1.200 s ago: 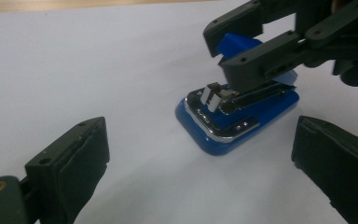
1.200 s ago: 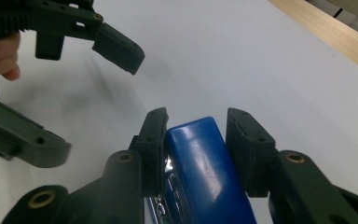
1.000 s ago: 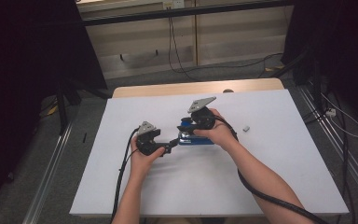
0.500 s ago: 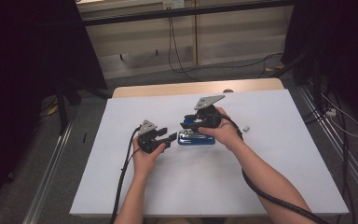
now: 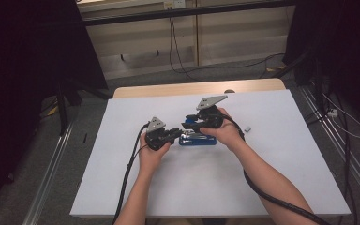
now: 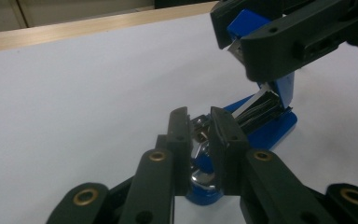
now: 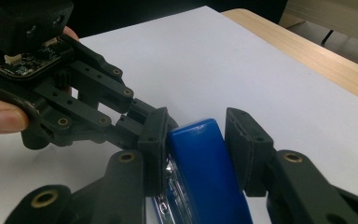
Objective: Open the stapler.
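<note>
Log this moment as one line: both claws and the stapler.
left claw: just closed on stapler's metal front | right claw: holds blue stapler lid raised | table: stapler base resting

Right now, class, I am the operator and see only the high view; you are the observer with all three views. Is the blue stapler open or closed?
Observer: Open. In the left gripper view the blue stapler has its top swung up off the base, and the metal magazine is bare.
Operator: What keeps the top up?
Observer: The right gripper. Its pads press the blue top from both sides.
Operator: And the other one?
Observer: The left gripper has just been closing its jaws, and the shiny metal front end of the base sits pinched between them.
</note>
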The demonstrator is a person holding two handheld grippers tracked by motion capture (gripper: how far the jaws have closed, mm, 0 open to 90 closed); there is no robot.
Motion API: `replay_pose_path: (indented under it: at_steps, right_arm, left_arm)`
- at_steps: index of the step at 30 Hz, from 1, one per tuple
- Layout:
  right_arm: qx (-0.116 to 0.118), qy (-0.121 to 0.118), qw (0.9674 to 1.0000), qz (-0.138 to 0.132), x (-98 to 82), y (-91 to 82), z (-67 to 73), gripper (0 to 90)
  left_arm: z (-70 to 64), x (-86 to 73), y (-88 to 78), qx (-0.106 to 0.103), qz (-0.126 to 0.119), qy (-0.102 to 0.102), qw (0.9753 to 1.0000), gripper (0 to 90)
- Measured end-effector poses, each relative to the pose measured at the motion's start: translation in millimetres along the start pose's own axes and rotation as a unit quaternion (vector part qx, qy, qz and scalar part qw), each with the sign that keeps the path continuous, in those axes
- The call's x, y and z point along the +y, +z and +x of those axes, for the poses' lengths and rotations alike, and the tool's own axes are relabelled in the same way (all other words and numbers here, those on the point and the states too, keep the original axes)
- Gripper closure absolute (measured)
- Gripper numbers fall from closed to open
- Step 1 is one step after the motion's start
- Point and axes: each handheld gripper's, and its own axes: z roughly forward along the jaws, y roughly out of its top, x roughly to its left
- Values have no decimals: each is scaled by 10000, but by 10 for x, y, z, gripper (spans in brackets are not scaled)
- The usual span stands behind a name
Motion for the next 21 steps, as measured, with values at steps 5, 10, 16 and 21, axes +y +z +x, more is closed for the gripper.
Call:
replay_pose_path:
  at_steps: [5, 10, 16, 21]
  right_arm:
    - [-17, 54, 10000, -6, -4, 4, -4, 609]
    - [-22, 53, 10000, 27, 3, 14, 0, 608]
    - [-38, 97, 9999, 64, 2, 39, 5, 605]
    - [-46, 129, 9999, 79, 4, 42, 5, 601]
  left_arm:
    - [0, 12, 59, -47, -40, -23, 10000, 823]
    - [9, -9, 107, -115, -82, -43, 9999, 842]
    - [-25, -6, 149, -196, -52, 144, 9997, 857]
    - [-30, -9, 182, -205, -37, 166, 9996, 887]
